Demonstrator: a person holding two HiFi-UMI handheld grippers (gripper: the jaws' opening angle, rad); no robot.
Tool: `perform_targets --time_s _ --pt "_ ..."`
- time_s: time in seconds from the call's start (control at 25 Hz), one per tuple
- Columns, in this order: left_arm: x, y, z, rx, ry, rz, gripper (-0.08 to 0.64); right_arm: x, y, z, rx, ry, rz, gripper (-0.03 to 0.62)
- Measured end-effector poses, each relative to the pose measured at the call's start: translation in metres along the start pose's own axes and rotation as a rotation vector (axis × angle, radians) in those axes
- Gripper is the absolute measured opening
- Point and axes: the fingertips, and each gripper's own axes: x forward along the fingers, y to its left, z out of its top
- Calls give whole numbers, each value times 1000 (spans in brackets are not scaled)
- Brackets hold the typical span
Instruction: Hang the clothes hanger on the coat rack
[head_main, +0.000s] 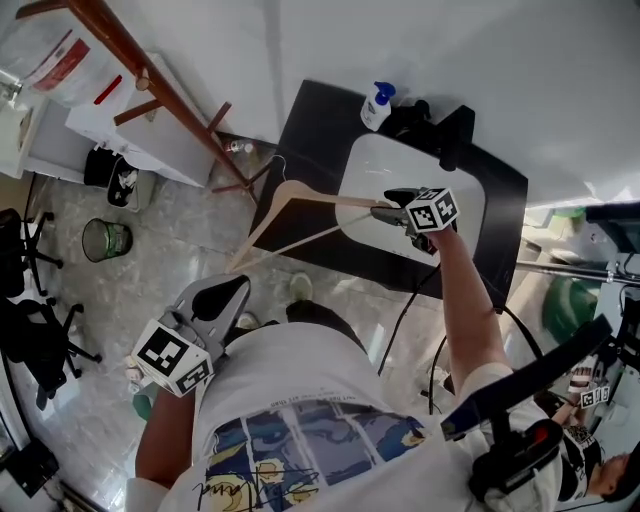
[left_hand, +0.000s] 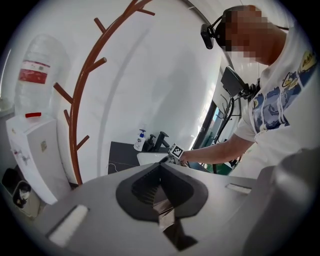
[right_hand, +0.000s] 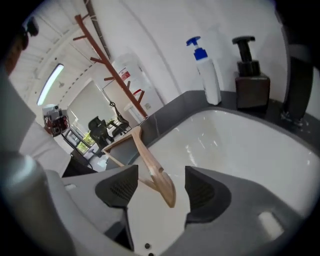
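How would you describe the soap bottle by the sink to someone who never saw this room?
Find the white sink set in the dark counter. Behind its rim, by the wall, stand two dispensers. The soap bottle is the white one with a blue pump; its neighbour is dark and square.

The coat rack (head_main: 180, 111) is cut off above.

In front of me a white wall (head_main: 500, 60) rises behind a dark countertop (head_main: 320, 130) holding a white basin (head_main: 380, 170), with 1 pump bottle (head_main: 377, 105) at its back edge. To my left, the pale speckled floor (head_main: 110, 290) carries 1 mesh bin (head_main: 106, 239), black office chairs (head_main: 25, 330) and a white water dispenser (head_main: 110, 135). A strip light (right_hand: 50, 82) glows on the ceiling.
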Motion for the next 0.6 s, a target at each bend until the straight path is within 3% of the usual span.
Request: perform_targets --time_s 0.24,0.6 --pt "12 5 4 -16 20 9 0 21 11 0 61 71 234 287" --pt "17 21 2 -29 28 58 2 48 50 -4 50 246 542 287"
